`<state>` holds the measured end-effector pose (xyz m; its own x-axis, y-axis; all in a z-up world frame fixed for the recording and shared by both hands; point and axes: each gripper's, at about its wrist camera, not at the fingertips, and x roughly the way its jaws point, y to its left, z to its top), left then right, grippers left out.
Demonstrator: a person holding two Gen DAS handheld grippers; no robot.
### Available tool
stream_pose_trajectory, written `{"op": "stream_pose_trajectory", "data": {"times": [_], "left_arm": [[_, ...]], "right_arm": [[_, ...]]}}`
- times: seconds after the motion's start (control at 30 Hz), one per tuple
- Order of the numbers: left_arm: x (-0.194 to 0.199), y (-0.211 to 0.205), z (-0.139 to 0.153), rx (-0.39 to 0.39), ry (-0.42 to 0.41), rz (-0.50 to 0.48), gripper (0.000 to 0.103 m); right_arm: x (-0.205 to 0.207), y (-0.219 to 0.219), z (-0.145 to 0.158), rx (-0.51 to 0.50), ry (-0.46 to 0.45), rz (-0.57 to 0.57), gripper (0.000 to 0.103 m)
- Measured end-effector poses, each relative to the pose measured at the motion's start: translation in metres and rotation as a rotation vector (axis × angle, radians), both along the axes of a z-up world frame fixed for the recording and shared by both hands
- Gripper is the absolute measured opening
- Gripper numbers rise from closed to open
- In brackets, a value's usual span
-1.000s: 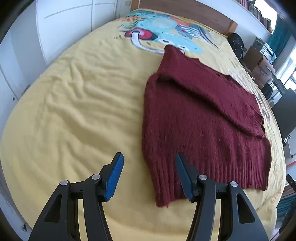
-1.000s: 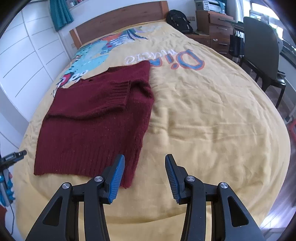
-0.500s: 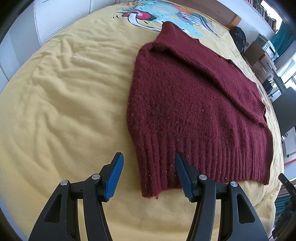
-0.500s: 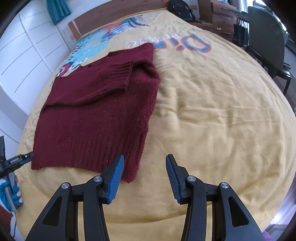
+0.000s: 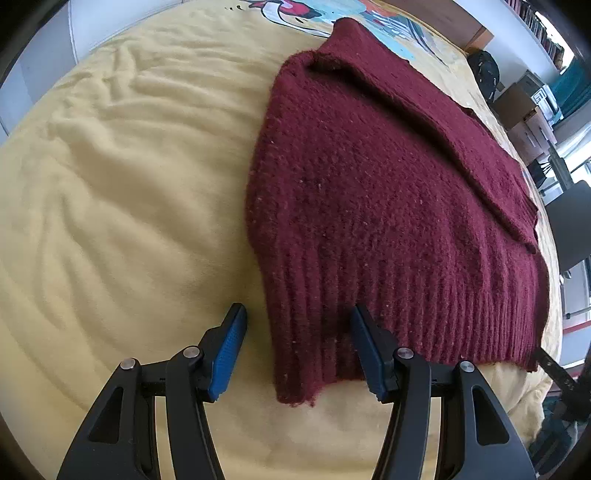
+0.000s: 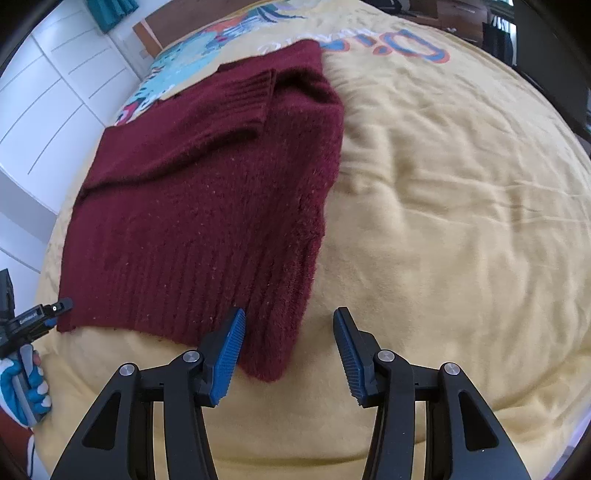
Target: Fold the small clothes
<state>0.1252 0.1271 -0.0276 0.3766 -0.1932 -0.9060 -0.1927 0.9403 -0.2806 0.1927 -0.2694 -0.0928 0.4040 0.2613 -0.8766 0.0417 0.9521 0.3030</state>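
A dark red knitted sweater [image 5: 388, 192] lies flat on the yellow bedspread [image 5: 122, 206], its sleeves folded in across the body. It also shows in the right wrist view [image 6: 207, 192]. My left gripper [image 5: 297, 328] is open, its jaws straddling the sweater's near left hem corner. My right gripper [image 6: 290, 328] is open, its jaws straddling the near right hem corner. Neither grips the cloth. A folded ribbed cuff [image 6: 251, 92] lies on top near the far end.
The bedspread [image 6: 461, 221] is wrinkled and has a cartoon print [image 6: 192, 55] near the wooden headboard [image 6: 151, 33]. White cupboards [image 6: 48, 110] stand left of the bed. A dark chair [image 5: 570, 229] and boxes [image 5: 524, 110] stand on the right. The left gripper's tip [image 6: 40, 314] shows at the hem's other corner.
Both grippers have moved forward and down toward the sweater's hem, so each hem corner now sits between open jaws. The sweater has not moved.
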Motion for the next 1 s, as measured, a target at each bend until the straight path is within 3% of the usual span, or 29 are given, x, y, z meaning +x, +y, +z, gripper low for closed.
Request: {"op": "stream_pose_trajectory", "data": {"times": [0.27, 0.37, 0.6, 0.8, 1.0], "left_arm": [[-0.004, 0.007, -0.006, -0.098, 0.001, -0.011, 0.051], [-0.006, 0.008, -0.006, -0.126, 0.002, -0.026, 0.041], [-0.01, 0.013, -0.004, -0.16, 0.01, -0.039, 0.014], [-0.012, 0.017, 0.0, -0.172, 0.006, -0.038, 0.011], [-0.006, 0.011, 0.004, -0.169, -0.001, -0.038, 0.01]], "right_arm": [[0.012, 0.009, -0.01, 0.031, 0.016, 0.036, 0.051], [0.015, 0.008, -0.011, 0.041, 0.016, 0.042, 0.05], [0.015, 0.005, -0.011, 0.073, 0.02, 0.056, 0.034], [0.015, -0.001, -0.013, 0.132, 0.028, 0.054, 0.018], [0.012, -0.005, -0.007, 0.147, 0.014, 0.06, 0.013]]}}
